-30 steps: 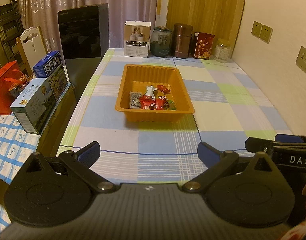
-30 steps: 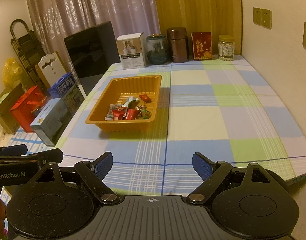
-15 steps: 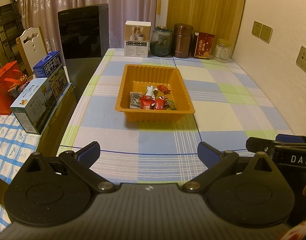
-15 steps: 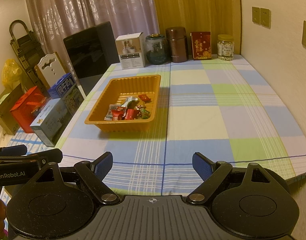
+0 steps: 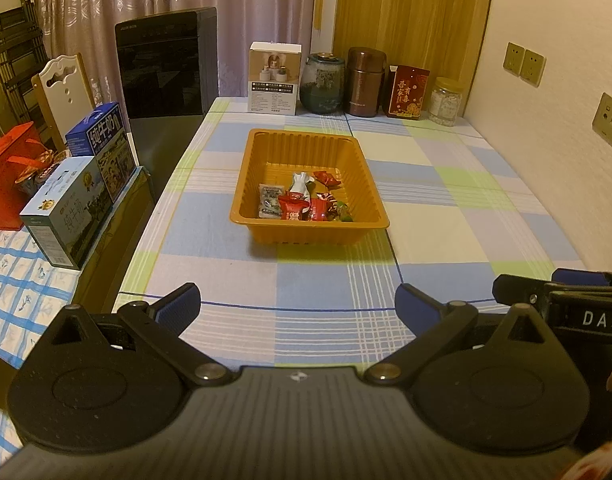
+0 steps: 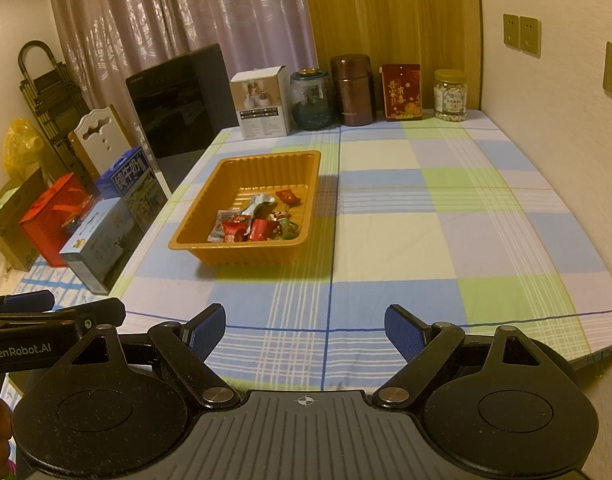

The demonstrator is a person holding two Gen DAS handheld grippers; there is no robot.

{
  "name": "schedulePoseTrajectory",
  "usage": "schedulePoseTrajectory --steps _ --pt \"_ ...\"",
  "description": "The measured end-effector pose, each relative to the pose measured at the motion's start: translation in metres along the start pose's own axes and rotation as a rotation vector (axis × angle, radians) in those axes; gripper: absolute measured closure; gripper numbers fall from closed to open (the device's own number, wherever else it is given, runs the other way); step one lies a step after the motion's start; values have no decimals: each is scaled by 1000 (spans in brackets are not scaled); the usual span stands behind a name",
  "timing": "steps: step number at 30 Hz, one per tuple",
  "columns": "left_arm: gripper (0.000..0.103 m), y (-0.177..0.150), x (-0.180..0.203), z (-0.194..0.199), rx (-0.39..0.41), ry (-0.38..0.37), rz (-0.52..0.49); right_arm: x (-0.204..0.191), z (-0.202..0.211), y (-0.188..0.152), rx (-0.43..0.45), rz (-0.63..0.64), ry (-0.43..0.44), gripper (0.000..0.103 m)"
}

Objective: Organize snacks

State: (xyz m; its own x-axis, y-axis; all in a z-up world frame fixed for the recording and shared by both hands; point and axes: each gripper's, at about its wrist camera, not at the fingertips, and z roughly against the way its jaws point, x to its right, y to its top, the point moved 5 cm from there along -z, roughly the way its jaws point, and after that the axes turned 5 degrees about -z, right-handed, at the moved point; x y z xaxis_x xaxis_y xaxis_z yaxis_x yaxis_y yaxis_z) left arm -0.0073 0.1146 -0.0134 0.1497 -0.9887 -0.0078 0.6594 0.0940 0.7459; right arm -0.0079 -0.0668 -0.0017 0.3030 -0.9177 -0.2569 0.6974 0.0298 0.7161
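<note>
An orange plastic tray (image 5: 306, 142) stands in the middle of the checked tablecloth; it also shows in the right wrist view (image 6: 262, 162). Several wrapped snacks (image 5: 302, 202) lie in its near end, seen too in the right wrist view (image 6: 258, 222). My left gripper (image 5: 298, 304) is open and empty above the table's near edge, well short of the tray. My right gripper (image 6: 306, 330) is open and empty, also at the near edge. The right gripper's side shows in the left wrist view (image 5: 562, 292); the left gripper's side shows in the right wrist view (image 6: 54, 312).
Along the table's far edge stand a white box (image 5: 275, 78), a glass jar (image 5: 323, 84), a brown flask (image 5: 365, 82), a red packet (image 5: 407, 92) and a small jar (image 5: 446, 100). A black appliance (image 5: 166, 76) and milk cartons (image 5: 78, 196) stand left. A wall is to the right.
</note>
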Motion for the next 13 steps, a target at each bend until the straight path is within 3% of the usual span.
schedulePoseTrajectory --steps 13 --pt "0 2 1 0 19 1 1 4 0 2 2 -5 -1 17"
